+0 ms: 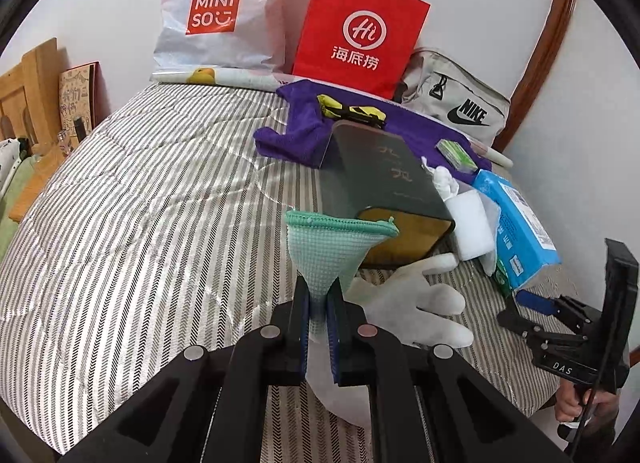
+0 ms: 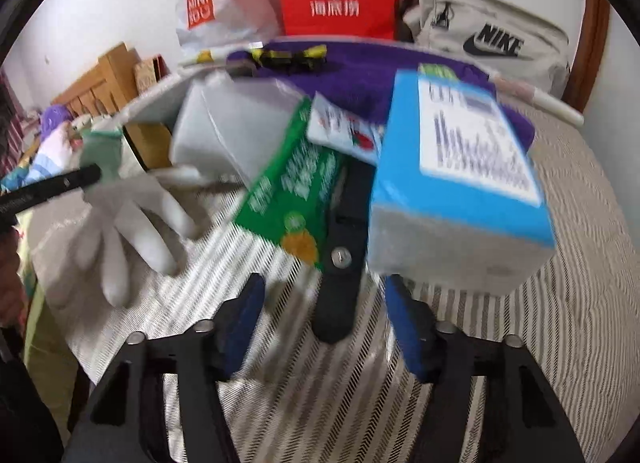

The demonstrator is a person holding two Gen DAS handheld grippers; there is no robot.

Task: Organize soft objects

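Note:
My left gripper (image 1: 320,303) is shut on a white glove with a green cuff (image 1: 336,247); the cuff fans out above the blue pads, and the white fingers (image 1: 420,299) spread to the right over the striped bedcover (image 1: 140,223). In the right wrist view the same glove (image 2: 120,231) lies at the left. My right gripper (image 2: 326,311) stands open, low over the cover. A black handle (image 2: 340,263) lies between its blue pads without touching them. A blue box (image 2: 460,183) and a green packet (image 2: 292,187) sit just beyond. The right gripper (image 1: 520,303) also shows at the left view's lower right.
A purple towel (image 1: 304,131), a dark box (image 1: 384,175), a white foam block (image 1: 468,223) and the blue box (image 1: 516,223) crowd the right side of the bed. A red paper bag (image 1: 360,31), a Miniso bag (image 1: 224,15) and a Nike bag (image 1: 460,103) line the wall.

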